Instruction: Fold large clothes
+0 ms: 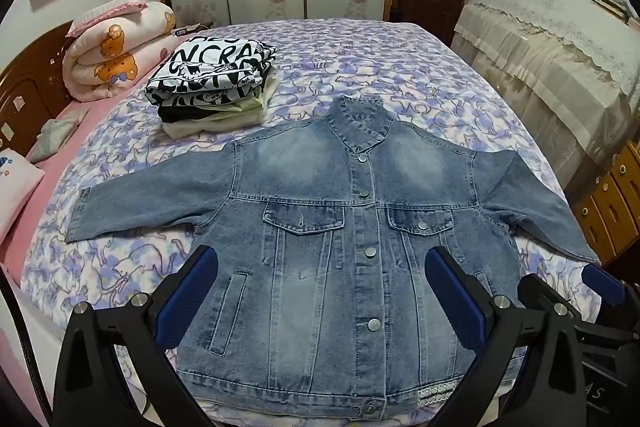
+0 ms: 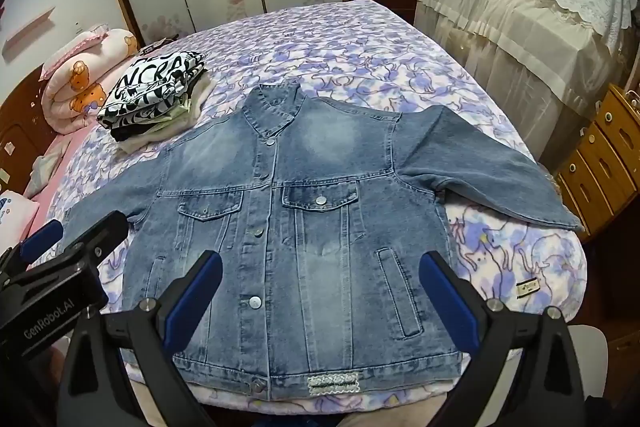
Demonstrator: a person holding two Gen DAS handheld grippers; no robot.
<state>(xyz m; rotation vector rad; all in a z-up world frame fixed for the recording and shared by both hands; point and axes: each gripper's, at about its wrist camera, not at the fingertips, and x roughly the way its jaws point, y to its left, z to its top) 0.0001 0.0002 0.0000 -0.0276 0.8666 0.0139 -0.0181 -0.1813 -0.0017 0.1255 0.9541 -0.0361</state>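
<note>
A blue denim jacket (image 1: 360, 227) lies flat and buttoned, front up, on the bed, collar far, both sleeves spread sideways. It also shows in the right wrist view (image 2: 304, 227). My left gripper (image 1: 320, 259) is open and empty, held above the jacket's lower left half. My right gripper (image 2: 320, 267) is open and empty above the lower right half. The right gripper shows at the left wrist view's right edge (image 1: 560, 291). The left gripper shows at the right wrist view's left edge (image 2: 76, 235).
A stack of folded clothes (image 1: 212, 87) with a black-and-white print on top sits far left on the purple floral bed (image 1: 360, 59). A rolled pink quilt (image 1: 116, 51) lies by the headboard. A lace-covered cabinet (image 1: 560, 67) and wooden drawers (image 2: 600, 155) stand right.
</note>
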